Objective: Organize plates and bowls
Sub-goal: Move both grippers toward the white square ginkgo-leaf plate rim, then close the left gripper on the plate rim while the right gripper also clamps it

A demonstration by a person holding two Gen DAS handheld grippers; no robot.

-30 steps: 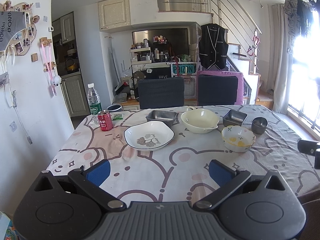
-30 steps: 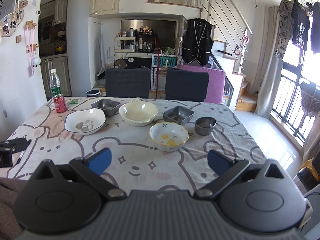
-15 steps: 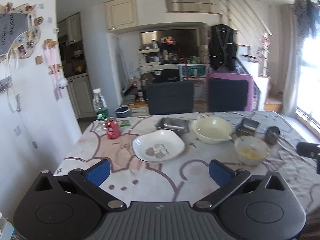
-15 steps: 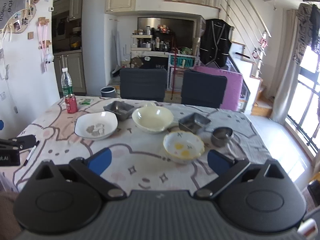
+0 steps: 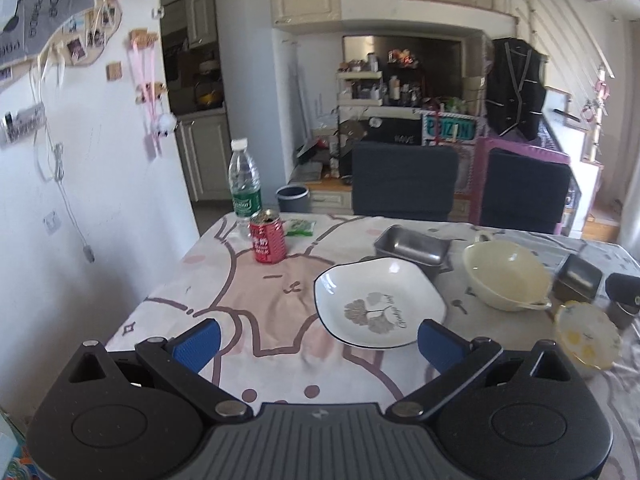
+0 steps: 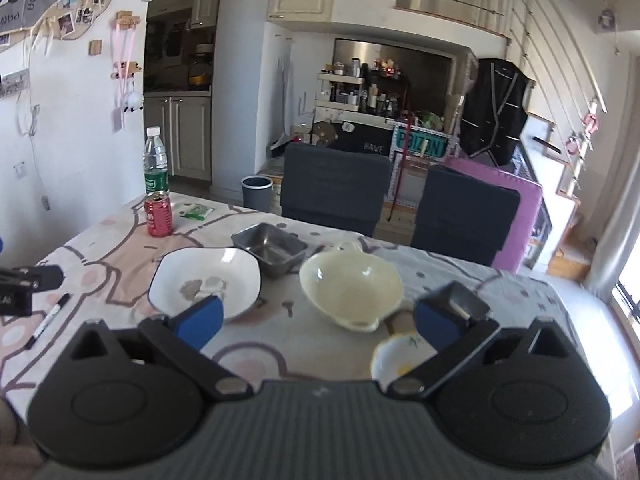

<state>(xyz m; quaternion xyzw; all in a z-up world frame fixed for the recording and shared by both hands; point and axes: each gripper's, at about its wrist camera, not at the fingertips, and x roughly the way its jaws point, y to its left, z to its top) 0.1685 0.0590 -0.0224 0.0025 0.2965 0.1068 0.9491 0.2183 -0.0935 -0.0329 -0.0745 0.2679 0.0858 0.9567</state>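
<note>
A white square plate [image 5: 378, 306] with a leaf print lies just ahead of my open left gripper [image 5: 318, 342], whose right pad is near its front rim. Behind it sit a steel tray [image 5: 412, 246], a cream bowl [image 5: 506, 276], a second steel tray [image 5: 578, 280] and a yellow-flowered bowl [image 5: 586, 336]. My right gripper [image 6: 318, 320] is open and hovers over the table. The white plate [image 6: 206, 280] is by its left pad, the cream bowl [image 6: 350, 288] between the pads, the flowered bowl [image 6: 394, 360] under its right finger, a steel tray [image 6: 464, 300] behind it.
A red can [image 5: 267, 236], a water bottle [image 5: 244, 186] and a green packet [image 5: 300, 227] stand at the table's far left. A black marker [image 6: 48, 320] lies near the left edge. Two dark chairs [image 5: 404, 180] stand behind the table. The wall runs close on the left.
Both grippers have moved forward over the table and turned left; the dishes now look larger and nearer. Both stay open. No dish has moved.
</note>
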